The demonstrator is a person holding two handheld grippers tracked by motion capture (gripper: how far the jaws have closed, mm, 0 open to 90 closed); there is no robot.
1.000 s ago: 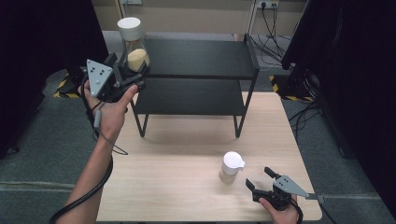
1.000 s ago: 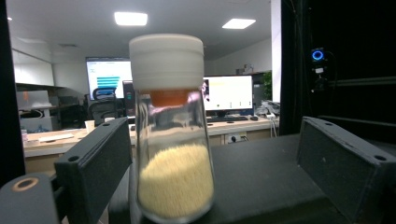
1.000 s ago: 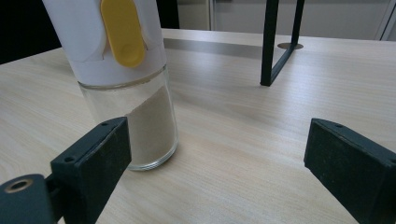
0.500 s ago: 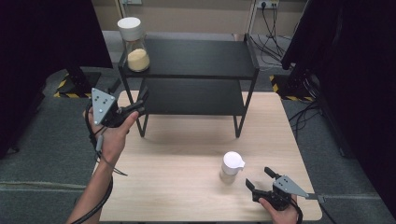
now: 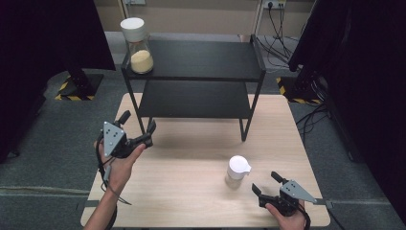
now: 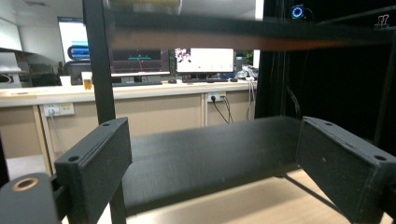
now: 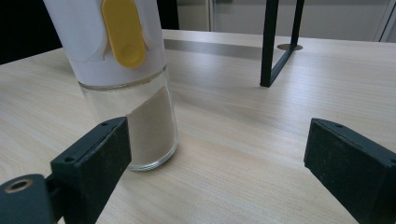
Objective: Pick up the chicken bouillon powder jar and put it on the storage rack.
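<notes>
While my right tongs [image 5: 266, 183] sat released just right of the jar [image 5: 237, 171] on the near desk [image 5: 191, 191], ready to grasp, my left tongs [image 5: 139, 128] hung released near the shelf [image 5: 191, 62].

A light wooden table [image 5: 191, 191] stands on grey carpet floor [image 5: 43, 158]. Black curtains [image 5: 43, 43] hang at both sides. Behind the far edge, a beige wall [image 5: 201, 9] carries white power sockets [image 5: 270, 4].
</notes>
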